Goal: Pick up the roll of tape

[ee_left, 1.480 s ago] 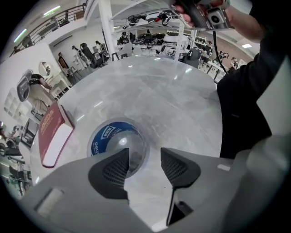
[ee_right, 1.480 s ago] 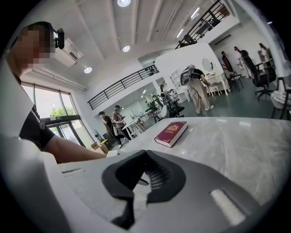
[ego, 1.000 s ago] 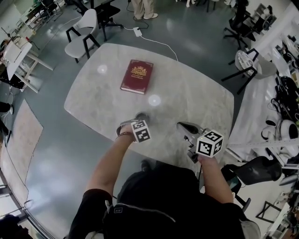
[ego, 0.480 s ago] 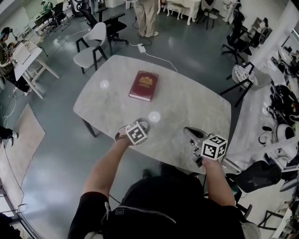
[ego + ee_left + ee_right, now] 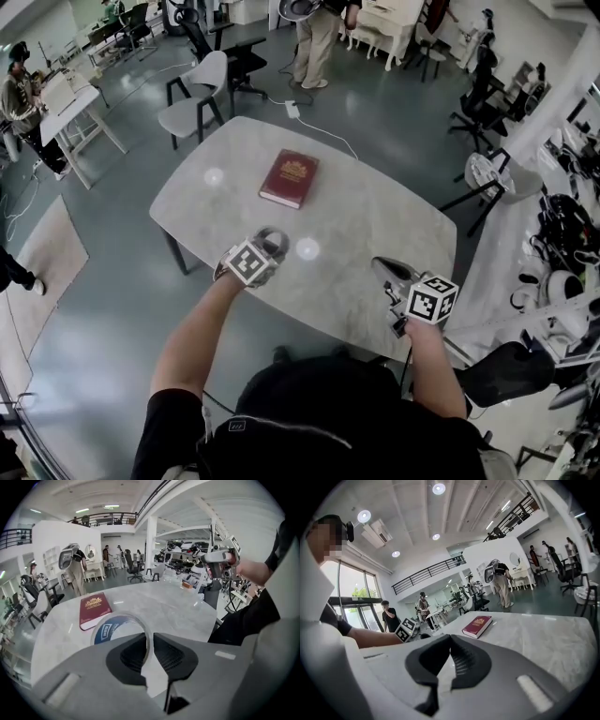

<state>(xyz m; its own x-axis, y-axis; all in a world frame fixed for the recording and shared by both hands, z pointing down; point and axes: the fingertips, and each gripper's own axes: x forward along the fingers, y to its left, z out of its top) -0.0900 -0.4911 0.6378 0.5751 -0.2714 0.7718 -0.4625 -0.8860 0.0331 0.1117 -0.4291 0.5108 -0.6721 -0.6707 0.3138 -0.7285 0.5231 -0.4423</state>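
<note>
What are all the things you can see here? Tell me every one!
table: one, pale grey marble, middle of the room.
book: one, dark red with a gold crest, lying on the table's far side.
roll of tape: one, clear with a blue inner label, held above the table.
chair: one, white, on the floor by the table's far left corner.
power strip: one, white, on the floor beyond the table.
standing person: one, beige trousers, beyond the table.
left hand-held gripper: one, grey, shut on the roll of tape; its jaws have just been closing.
right hand-held gripper: one, grey, jaws together, empty, over the table's near right edge.
</note>
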